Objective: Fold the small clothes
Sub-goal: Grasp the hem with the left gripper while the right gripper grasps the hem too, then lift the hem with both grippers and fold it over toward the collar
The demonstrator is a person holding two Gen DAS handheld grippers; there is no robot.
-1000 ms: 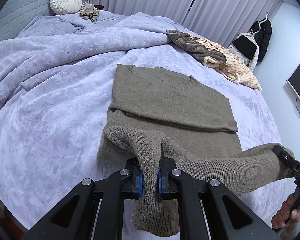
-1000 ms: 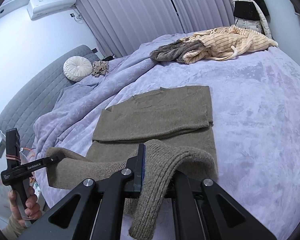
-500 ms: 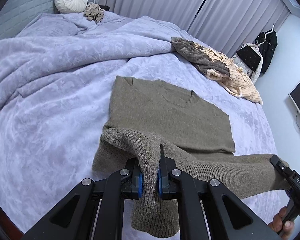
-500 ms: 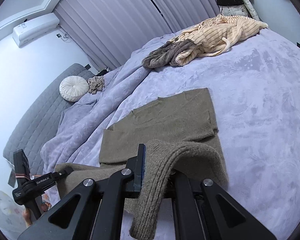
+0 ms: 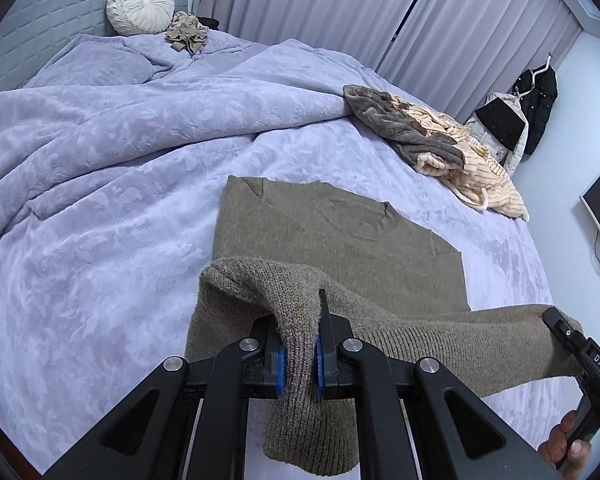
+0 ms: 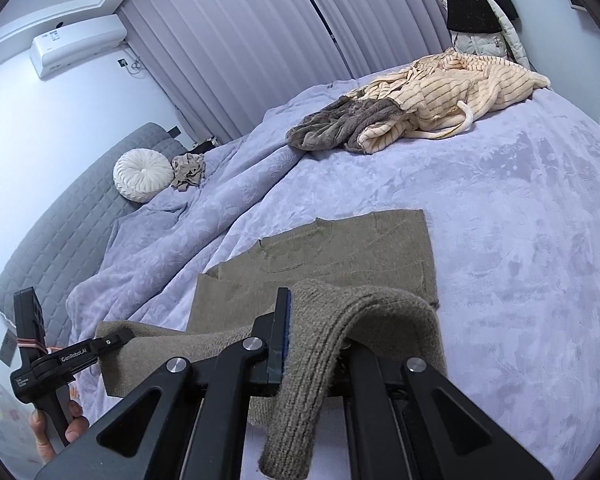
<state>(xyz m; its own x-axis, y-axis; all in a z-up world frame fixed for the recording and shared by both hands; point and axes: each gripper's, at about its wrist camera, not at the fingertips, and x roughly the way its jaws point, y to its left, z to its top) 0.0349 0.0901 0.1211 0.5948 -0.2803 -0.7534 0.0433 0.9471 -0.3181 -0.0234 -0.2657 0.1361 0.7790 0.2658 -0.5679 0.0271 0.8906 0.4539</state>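
1. The olive knit sweater (image 5: 340, 236) is spread on the lavender bed (image 5: 100, 240), collar at the far end; its ribbed hem is lifted and stretched between both tools.
2. The left tool (image 5: 299, 354) is pinched on one hem corner, the right tool (image 6: 312, 344) on the other.
3. Compared with a second ago, the hem is carried farther over the body, and less of the lower sweater is seen.
4. The right tool's far finger is hidden under knit; the clothes pile (image 6: 412, 108) beyond lies well apart.
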